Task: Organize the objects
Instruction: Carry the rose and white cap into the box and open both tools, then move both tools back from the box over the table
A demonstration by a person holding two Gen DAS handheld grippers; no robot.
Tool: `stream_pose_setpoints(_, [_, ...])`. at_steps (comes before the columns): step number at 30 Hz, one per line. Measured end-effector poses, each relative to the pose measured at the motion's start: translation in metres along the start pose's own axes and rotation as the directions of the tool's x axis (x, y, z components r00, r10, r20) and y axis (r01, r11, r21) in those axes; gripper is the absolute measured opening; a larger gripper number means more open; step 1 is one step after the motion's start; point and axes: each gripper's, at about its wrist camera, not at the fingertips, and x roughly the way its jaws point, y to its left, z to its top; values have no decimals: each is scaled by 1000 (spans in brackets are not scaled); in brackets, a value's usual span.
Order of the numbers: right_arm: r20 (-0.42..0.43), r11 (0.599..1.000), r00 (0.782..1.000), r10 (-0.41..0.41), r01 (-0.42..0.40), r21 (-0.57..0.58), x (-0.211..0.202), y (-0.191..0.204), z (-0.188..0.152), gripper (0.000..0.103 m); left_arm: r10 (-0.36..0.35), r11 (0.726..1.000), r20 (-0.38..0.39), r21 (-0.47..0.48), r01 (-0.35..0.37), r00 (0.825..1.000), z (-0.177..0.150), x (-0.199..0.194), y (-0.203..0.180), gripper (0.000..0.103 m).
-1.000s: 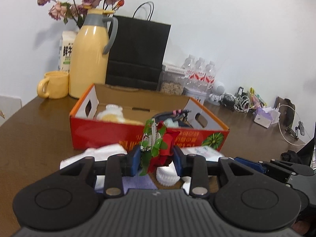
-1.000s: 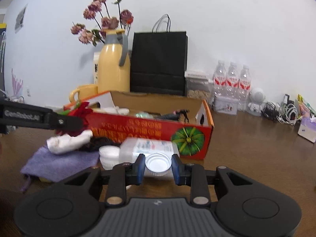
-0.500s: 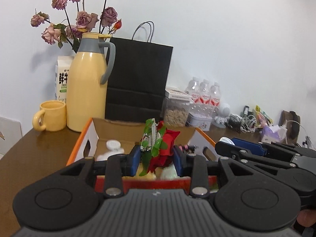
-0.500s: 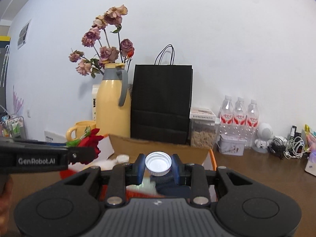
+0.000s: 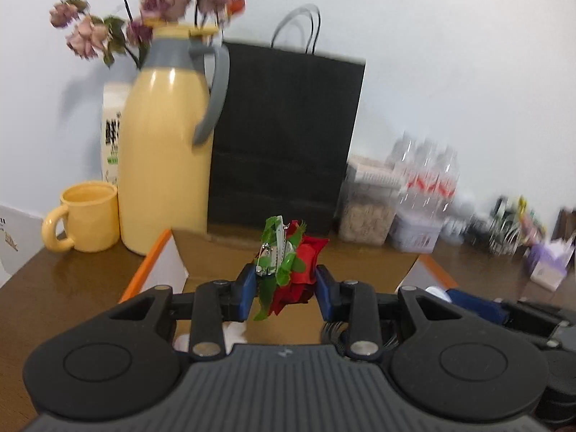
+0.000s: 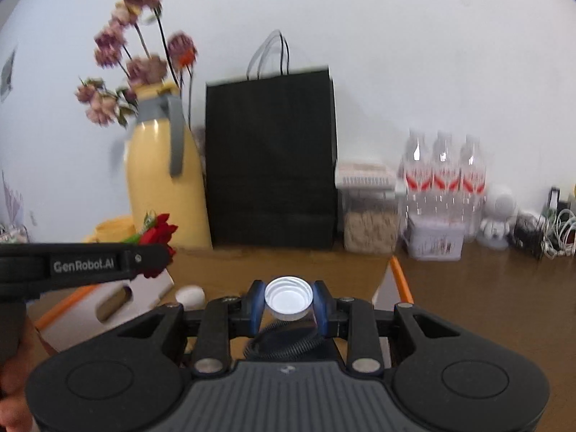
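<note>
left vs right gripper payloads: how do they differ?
The left gripper clamps a red fabric rose with green leaves, soft and irregular; the right gripper clamps a white bottle cap, rigid and round. The rose sticks up past the pads; the cap sits level between them. Both are held above the open cardboard box.

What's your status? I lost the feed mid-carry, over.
Left gripper shut on red flower clip. Right gripper shut on white cap. Both over open cardboard box. Coiled black cable below the cap; nothing blocking.
</note>
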Motion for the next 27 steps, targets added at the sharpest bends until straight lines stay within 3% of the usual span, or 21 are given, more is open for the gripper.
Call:
stream_pose_setpoints(7, [-65, 1000, 998, -17, 15, -23, 15, 2, -13, 27, 18, 1000, -53, 25, -17, 998, -13, 12, 2, 38])
stream_pose_setpoints(9, [-66, 1000, 998, -14, 13, -26, 13, 4, -14, 28, 24, 999, -48, 32, -23, 999, -14, 11, 2, 46])
stream_pose_setpoints(10, [-62, 1000, 998, -14, 12, -28, 12, 4, -15, 28, 24, 999, -46, 35, -23, 999, -15, 10, 1, 58])
stream_pose_setpoints(11, [-56, 999, 998, -14, 12, -30, 10, 5, -15, 36, 27, 999, -40, 38, -26, 999, -15, 9, 1, 74])
stream_pose_setpoints(12, [-50, 999, 999, -15, 13, -31, 8, 5, -14, 44, 36, 999, -33, 39, -34, 999, -15, 9, 1, 83])
stream_pose_setpoints(13, [-43, 999, 999, -16, 15, -29, 6, 5, -14, 66, 46, 998, -22, 39, -45, 999, -15, 8, 1, 96])
stream_pose_setpoints(14, [-36, 1000, 999, -19, 18, -25, 5, 4, -13, 85, 53, 998, -12, 38, -52, 999, -13, 7, 1, 103])
stream_pose_setpoints(19, [-30, 999, 999, -39, 39, -18, 1, 3, -11, 103, 60, 998, 7, 27, -60, 998, -12, 4, 1, 103])
stream_pose_setpoints(27, [0, 999, 999, -37, 37, -16, -12, 3, -6, 103, 47, 998, 36, 28, -48, 998, -9, -8, -1, 103])
